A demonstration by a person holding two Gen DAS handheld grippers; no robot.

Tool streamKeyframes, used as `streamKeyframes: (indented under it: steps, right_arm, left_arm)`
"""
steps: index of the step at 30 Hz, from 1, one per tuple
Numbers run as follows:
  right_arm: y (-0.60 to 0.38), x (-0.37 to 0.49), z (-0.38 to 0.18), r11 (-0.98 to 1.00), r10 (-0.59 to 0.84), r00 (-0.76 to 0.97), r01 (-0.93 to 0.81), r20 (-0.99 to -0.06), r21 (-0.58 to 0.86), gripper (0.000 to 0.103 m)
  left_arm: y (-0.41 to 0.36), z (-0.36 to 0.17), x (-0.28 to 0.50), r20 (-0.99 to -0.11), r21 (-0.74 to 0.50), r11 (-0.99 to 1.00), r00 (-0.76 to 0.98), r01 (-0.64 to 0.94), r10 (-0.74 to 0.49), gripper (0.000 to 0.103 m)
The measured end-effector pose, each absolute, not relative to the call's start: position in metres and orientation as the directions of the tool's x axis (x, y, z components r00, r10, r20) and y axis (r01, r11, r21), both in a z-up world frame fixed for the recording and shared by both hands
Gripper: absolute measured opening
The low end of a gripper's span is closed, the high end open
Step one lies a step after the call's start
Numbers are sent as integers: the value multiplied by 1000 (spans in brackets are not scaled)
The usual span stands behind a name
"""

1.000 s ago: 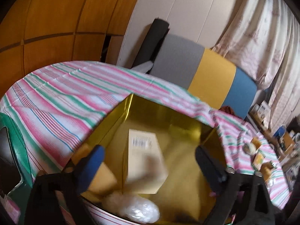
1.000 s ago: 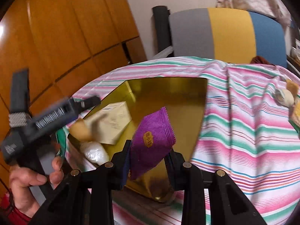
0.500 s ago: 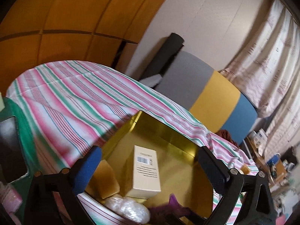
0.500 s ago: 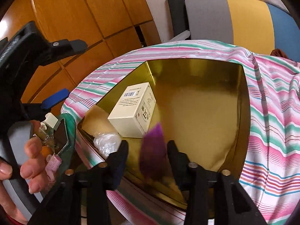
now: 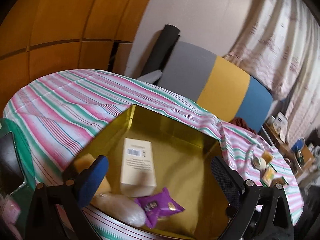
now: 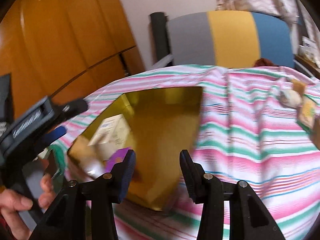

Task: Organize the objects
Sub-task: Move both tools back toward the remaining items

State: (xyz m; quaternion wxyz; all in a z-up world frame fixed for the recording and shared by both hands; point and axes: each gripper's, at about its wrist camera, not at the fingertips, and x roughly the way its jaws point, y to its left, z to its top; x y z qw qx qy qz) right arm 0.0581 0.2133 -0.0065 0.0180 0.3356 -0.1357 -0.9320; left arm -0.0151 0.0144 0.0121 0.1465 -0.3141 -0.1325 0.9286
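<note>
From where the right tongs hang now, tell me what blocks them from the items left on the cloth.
Nothing visible. The right tongs hang open and empty over the gold box. Only bare striped tablecloth lies between them and the small items at the far right.

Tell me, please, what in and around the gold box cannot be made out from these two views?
- Left wrist view: print on the cream carton is blurred and too small; only a barcode shows.
- Left wrist view: the yellow block is partly hidden by the left gripper's fingers.
- Right wrist view: the purple packet is blurred and partly hidden by the right gripper's fingers.
- Both views: small items far along the striped cloth are too small and blurred.
</note>
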Motion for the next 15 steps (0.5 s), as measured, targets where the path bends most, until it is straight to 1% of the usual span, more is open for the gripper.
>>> streamKeyframes:
  steps: [6, 15]
  right_arm:
    - [267, 75, -14, -931, 8, -756, -245, -655, 271, 46]
    - [335, 108, -40, -870, 145, -686, -431, -713, 238, 46]
  left_arm:
    - [48, 8, 0, -568, -293, -915, -719, -278, 400, 103]
    - [118, -4, 42, -619, -213, -822, -578, -528, 532, 103]
